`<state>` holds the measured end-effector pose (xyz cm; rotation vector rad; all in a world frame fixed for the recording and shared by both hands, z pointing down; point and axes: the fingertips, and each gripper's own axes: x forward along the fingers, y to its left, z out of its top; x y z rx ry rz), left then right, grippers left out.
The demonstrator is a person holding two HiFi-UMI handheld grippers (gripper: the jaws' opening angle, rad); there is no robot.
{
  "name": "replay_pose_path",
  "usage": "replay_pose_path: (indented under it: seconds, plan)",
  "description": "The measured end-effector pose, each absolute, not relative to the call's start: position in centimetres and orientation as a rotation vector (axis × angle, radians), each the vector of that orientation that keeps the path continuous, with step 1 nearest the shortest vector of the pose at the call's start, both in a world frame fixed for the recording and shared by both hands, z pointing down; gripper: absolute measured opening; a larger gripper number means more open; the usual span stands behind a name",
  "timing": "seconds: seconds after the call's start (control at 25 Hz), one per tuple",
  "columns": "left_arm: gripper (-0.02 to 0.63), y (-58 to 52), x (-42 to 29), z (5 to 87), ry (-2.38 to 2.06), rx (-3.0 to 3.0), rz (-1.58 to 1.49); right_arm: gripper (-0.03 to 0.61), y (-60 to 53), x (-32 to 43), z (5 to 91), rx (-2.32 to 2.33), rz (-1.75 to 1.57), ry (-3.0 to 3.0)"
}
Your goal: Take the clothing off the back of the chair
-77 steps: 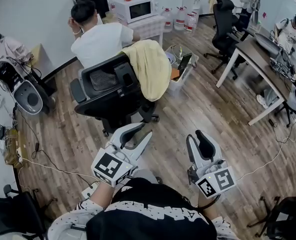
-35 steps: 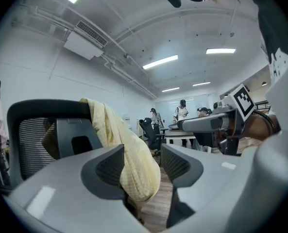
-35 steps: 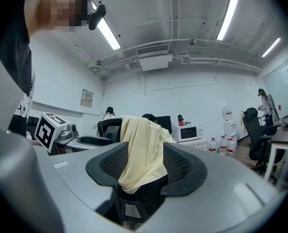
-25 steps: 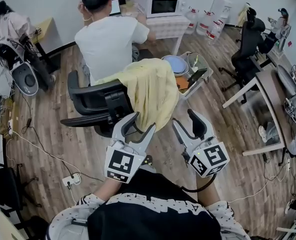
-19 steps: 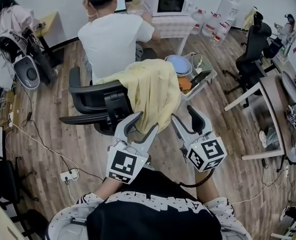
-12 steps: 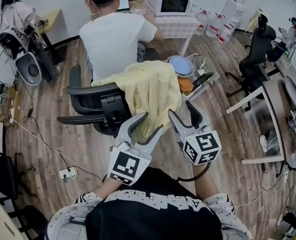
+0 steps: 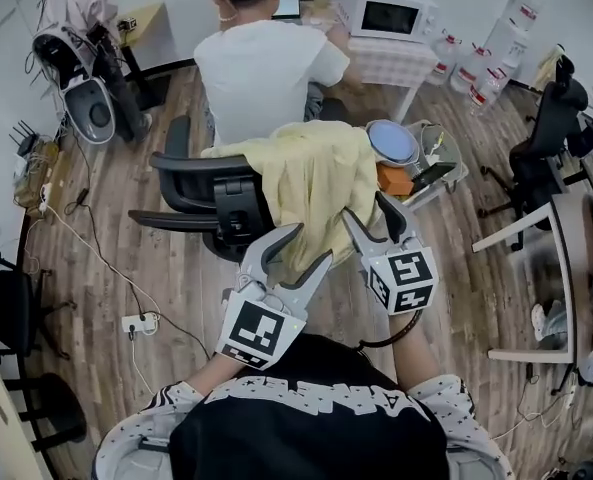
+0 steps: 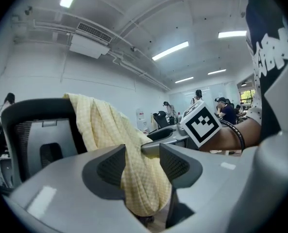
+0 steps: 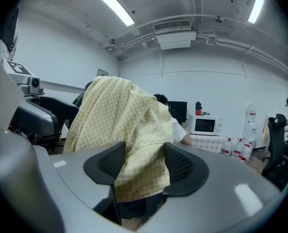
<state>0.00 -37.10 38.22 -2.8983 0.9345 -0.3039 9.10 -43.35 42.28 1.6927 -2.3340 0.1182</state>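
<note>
Bin (image 7: 454, 160) with blue disc (image 7: 393, 141) near clothing (image 7: 316, 183)

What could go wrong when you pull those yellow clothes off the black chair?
The yellow clothing is draped over the top of the black chair, so a tug on its hanging hem could snag it or swing the chair round. The person in white sits just beyond, so a moving chair might bump them.
</note>
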Motion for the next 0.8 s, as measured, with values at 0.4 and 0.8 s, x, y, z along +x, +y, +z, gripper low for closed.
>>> replay_pose_path:
  seconds: [0.4, 0.8]
  plan:
    - [0.219, -36.9, -1.5, 39.4, 1.231, -2.919, -0.333, 0.031, -41.0, 6.7, 40.9, 1.453, 0.146, -2.546]
    - [0.261, -36.8, -2.1, 40.7, 1.376, -2.844, -0.435, 0.029, -36.9, 5.9, 37.7, 1.293, 0.121, -2.685]
